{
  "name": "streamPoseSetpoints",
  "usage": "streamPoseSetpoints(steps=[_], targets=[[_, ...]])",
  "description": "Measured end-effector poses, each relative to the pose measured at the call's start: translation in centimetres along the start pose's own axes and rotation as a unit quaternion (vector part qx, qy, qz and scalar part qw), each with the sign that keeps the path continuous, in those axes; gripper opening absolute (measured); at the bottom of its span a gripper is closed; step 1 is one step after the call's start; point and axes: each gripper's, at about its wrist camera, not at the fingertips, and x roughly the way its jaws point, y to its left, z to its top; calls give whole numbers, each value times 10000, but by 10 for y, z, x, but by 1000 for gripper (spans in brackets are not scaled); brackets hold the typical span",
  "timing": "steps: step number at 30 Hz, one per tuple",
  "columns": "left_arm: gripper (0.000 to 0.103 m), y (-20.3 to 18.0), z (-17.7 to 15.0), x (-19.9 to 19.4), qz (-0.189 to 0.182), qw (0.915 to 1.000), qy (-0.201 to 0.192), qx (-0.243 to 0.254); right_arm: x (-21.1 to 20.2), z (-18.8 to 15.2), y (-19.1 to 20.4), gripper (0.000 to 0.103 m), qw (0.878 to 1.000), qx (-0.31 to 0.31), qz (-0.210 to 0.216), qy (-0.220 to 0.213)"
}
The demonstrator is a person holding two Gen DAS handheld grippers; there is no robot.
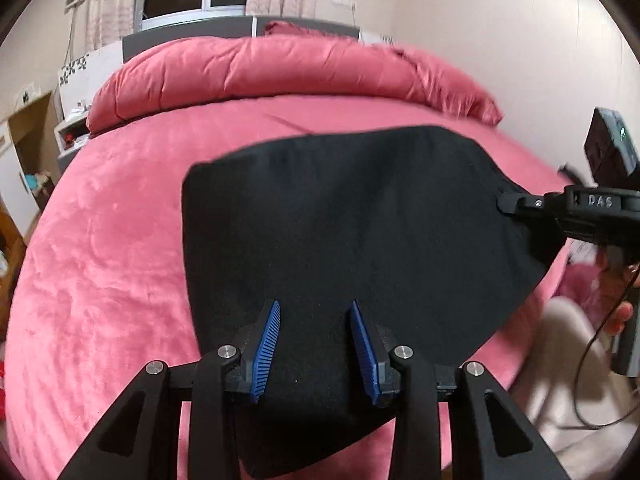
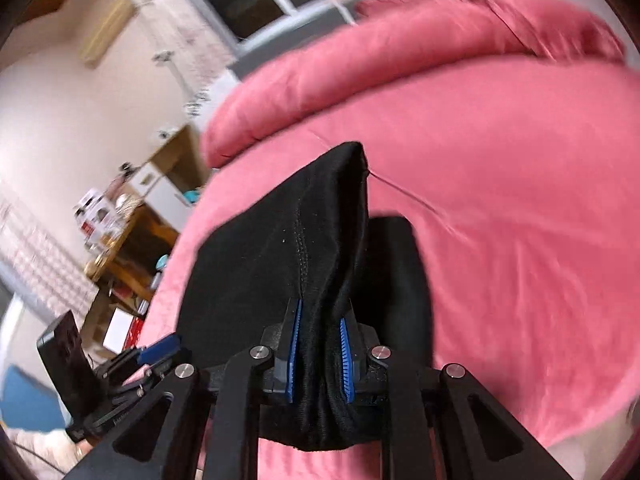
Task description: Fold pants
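Black pants (image 1: 360,220) lie spread in a folded slab on the pink bed (image 1: 112,264). My left gripper (image 1: 314,344) hovers over their near end. Its blue pads stand apart with smooth, unbunched cloth below and between them. At the right corner of the pants my right gripper (image 1: 506,202) pinches the cloth. In the right wrist view that gripper (image 2: 320,356) is shut on a gathered ridge of the pants (image 2: 256,256), which rises off the bed towards the pads. The left gripper (image 2: 154,354) shows at the lower left, beside the pants' edge.
A rolled pink duvet (image 1: 280,68) lies across the head of the bed. A bedside unit and open cupboard (image 1: 32,152) stand at the left. A cluttered wooden table (image 2: 132,232) is beside the bed. A hand (image 1: 622,312) and cable sit off the bed's right edge.
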Motion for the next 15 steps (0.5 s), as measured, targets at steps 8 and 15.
streamPoseSetpoints(steps=[8, 15], targets=[[41, -16, -14, 3, 332, 9978, -98, 561, 18, -15, -28, 25, 9992, 256, -298, 104], [42, 4, 8, -32, -118, 9998, -88, 145, -16, 0, -6, 38, 9936, -332, -1065, -186]])
